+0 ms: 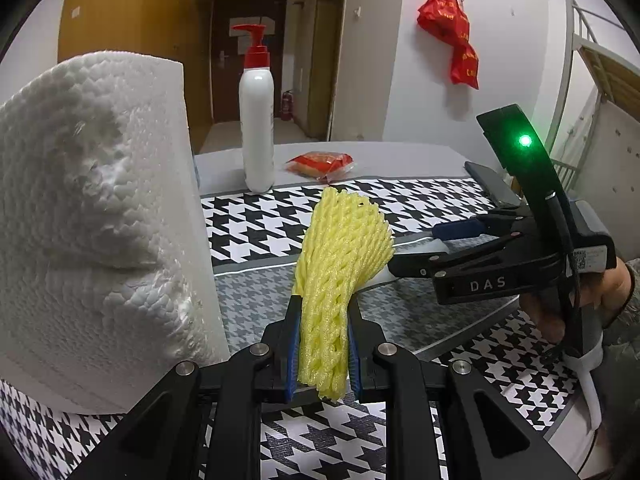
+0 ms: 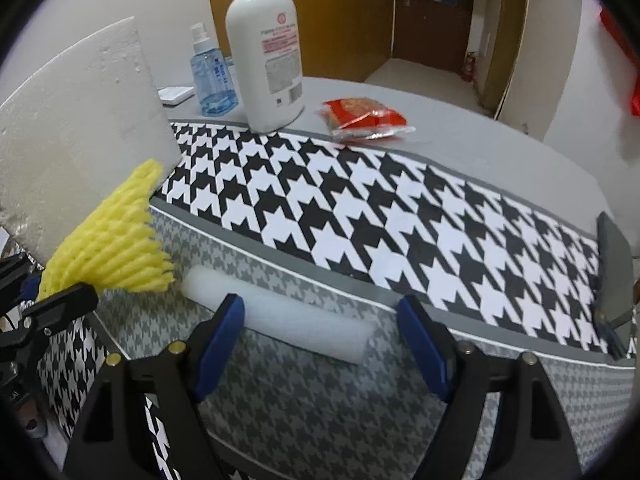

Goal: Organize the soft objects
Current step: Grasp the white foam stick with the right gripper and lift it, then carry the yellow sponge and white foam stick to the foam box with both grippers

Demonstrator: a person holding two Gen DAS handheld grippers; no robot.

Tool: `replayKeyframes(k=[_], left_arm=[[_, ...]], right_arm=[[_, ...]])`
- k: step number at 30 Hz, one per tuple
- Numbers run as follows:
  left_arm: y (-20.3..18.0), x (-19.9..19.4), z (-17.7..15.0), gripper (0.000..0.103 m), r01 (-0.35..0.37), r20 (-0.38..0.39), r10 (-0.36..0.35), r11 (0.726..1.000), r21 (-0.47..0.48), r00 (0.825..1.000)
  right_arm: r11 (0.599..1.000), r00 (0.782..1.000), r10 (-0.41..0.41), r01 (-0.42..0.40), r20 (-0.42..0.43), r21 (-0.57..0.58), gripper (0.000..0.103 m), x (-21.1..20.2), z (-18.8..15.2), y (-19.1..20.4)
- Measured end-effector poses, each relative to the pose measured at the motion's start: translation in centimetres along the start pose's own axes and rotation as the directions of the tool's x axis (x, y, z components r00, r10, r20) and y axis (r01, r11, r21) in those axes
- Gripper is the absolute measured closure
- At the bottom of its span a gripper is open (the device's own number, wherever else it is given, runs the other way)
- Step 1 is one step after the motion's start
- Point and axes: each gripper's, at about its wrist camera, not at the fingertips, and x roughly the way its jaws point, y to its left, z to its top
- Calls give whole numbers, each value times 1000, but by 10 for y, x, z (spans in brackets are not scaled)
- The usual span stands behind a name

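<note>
Foam netting (image 1: 340,276), yellow and springy, sits clamped between the blue pads of the left hand-held gripper (image 1: 323,350), raised over the grey lining of the open houndstooth box (image 2: 400,208) on the table (image 2: 460,120), just beside the paper towel roll (image 1: 92,216). A white foam tube (image 2: 280,316) lies on that lining, and the right hand-held gripper (image 2: 320,340) straddles it with jaws apart, pads not yet pressing. Closing off-centre would likely make the tube roll or squirt out; squeezing hard could crush it. The two tools are near each other, so the netting may snag or get knocked against the roll
</note>
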Motion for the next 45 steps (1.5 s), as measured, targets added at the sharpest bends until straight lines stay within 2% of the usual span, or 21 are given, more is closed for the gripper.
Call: replayKeyframes(k=[1,4,7,9,11,13,17,22,25,28,38,45], left_arm=[[0,0,0,82,2,-1,-2,1000,1,1000],[0,1,0,82,2,-3,-2,1000,0,1000],[1,1,1,82,5,-2,-5,1000,-2,1000],[1,1,1,82,5,-2,-5,1000,-4,1000],[1,0,1,82,9,2,-9,1000,-4,1000],[1,-1,1,82,7,4,-7,1000,-4,1000],[1,0,0,82,9,1,-9,1000,-3,1000],[1,-1,1,82,10,6,-10,1000,-6,1000],[2,-2,0,82,11,8,-11,1000,-9,1000],[2,-3,1,82,15,13,-15,1000,-10,1000],[-1,-7,0,82,33,21,-33,999,1,999],[-3,-7,1,82,54,24,-55,999,6,998]], right_arm=[[1000,1000,13,-13,-1,10,22,-1,0,-1],[996,997,82,-82,-10,22,38,-6,-1,0],[999,999,35,-35,-32,-21,43,-10,-6,9],[998,998,35,-38,-50,-48,56,-15,-11,15],[997,997,42,-46,-64,-69,73,-19,-17,20],[995,998,22,-29,-67,-98,79,-23,-21,27],[991,998,-11,3,-57,-135,78,-25,-24,31],[990,999,-6,-2,-53,-141,79,-25,-23,29],[990,998,0,-8,-57,-138,86,-24,-21,31],[992,998,8,-15,-59,-124,88,-28,-24,32],[1000,1000,5,-6,28,12,88,-79,-42,23],[993,997,11,-20,74,116,88,-94,-54,17]])
